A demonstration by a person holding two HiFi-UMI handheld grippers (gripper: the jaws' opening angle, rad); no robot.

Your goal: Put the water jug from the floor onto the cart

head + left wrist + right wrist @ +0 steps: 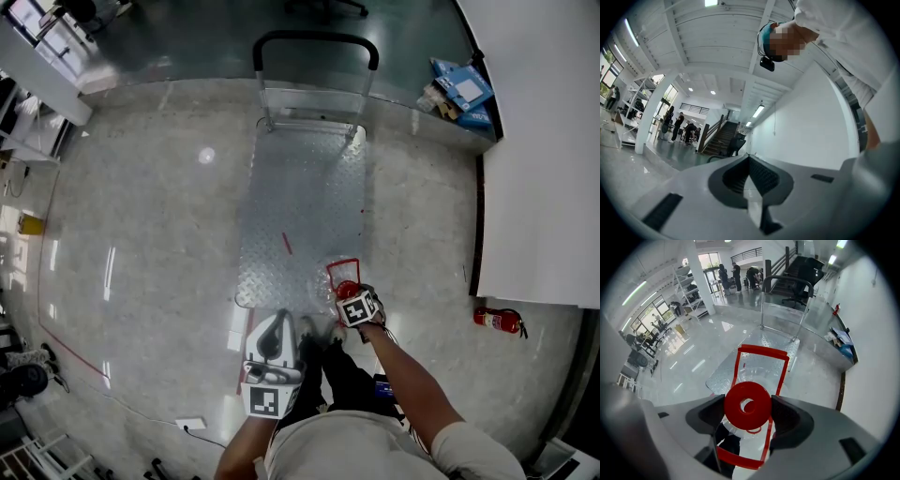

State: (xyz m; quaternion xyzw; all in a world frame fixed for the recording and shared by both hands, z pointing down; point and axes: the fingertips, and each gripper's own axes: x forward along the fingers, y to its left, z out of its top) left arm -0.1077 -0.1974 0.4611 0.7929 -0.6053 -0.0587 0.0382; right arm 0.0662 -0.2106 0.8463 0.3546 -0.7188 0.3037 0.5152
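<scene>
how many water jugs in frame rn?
1. A clear water jug with a red cap, gripped at the cap by the right tongs, at the near right corner of the cart. The left tongs are shut, empty. The person may hide floor behind.

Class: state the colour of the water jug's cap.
The cap is red, clearest in the right gripper view.

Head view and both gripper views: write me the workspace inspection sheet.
Surface: glossy grey floor; cart with diamond-plate deck.
Job's things: water jug, clear with red cap, over the cart's near right corner; set down or not, cannot tell.
Clutter: blue boxes by the wall; fire extinguisher on the floor.
Grippers: right gripper shut on the jug's cap; left gripper shut, empty, aimed upward.
Cables: thin lead to a white floor box.
Surroundings: people far off, stairs, shelving.
</scene>
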